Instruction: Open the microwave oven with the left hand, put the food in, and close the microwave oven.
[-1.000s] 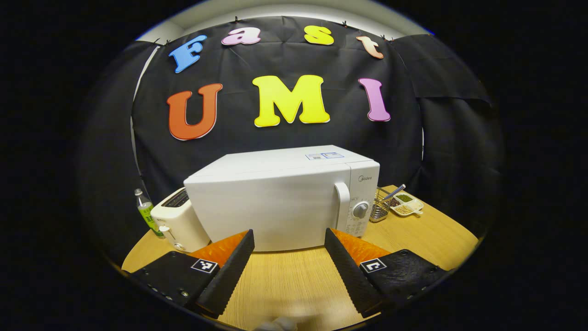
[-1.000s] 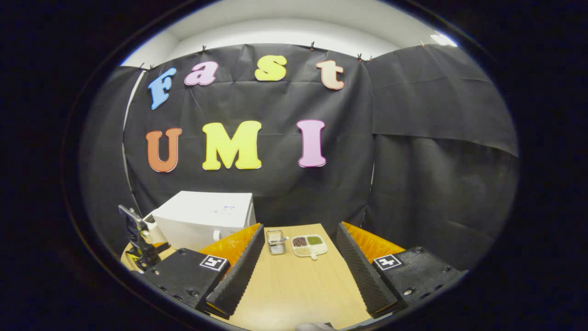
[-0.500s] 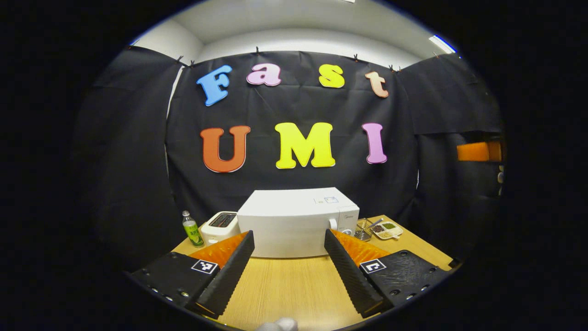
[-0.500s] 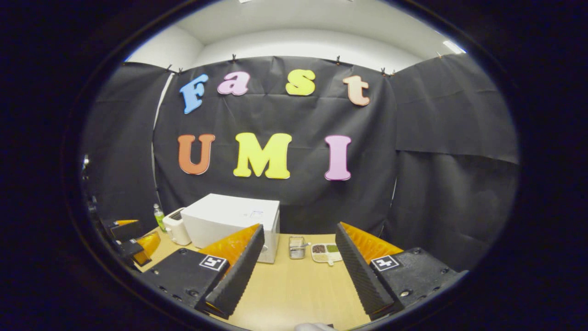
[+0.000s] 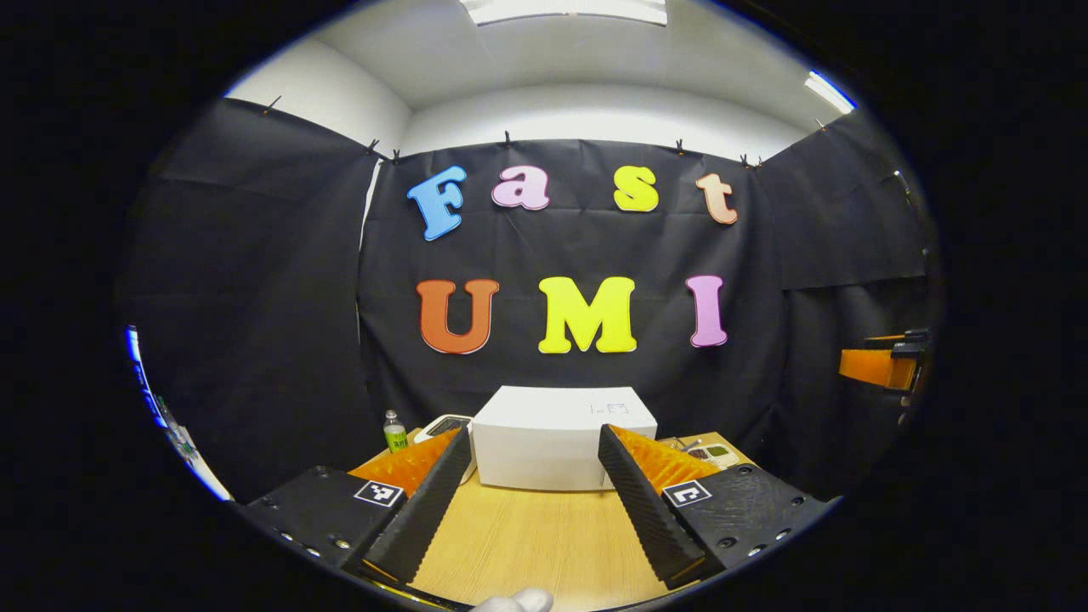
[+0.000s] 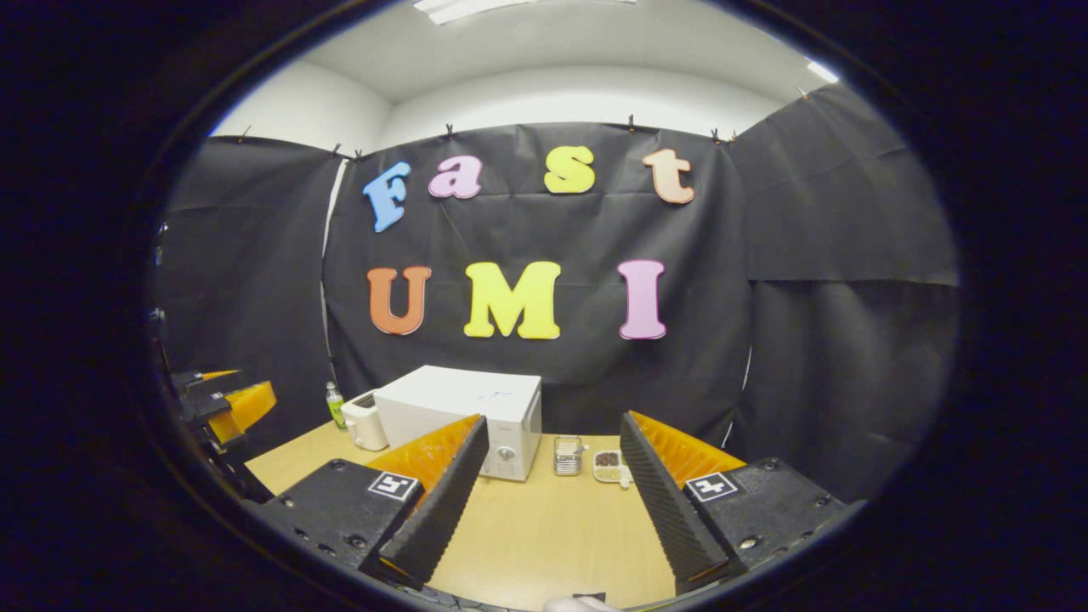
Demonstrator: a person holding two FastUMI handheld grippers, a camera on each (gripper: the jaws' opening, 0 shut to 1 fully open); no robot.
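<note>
both grippers held back, microwave straight ahead of the left

i had the left gripper (image 5: 534,501) spread wide with nothing between its fingers, hovering above the near edge of the wooden table (image 5: 527,544). the microwave (image 5: 561,438) sat at the far end of the table, door closed, dead ahead between the 2 fingers and well apart from them. its long side ran across my line of sight. in the right gripper view the microwave (image 6: 463,416) lay ahead and to the left, with its door handle and dial on the end facing the food tray (image 6: 610,466), which stood just beside a small wire basket (image 6: 567,455). the right gripper (image 6: 552,501) was also spread and empty. i judged the left the better placed for the door, needing a long forward reach angled toward the handle end. the right sat nearer the tray.
</note>
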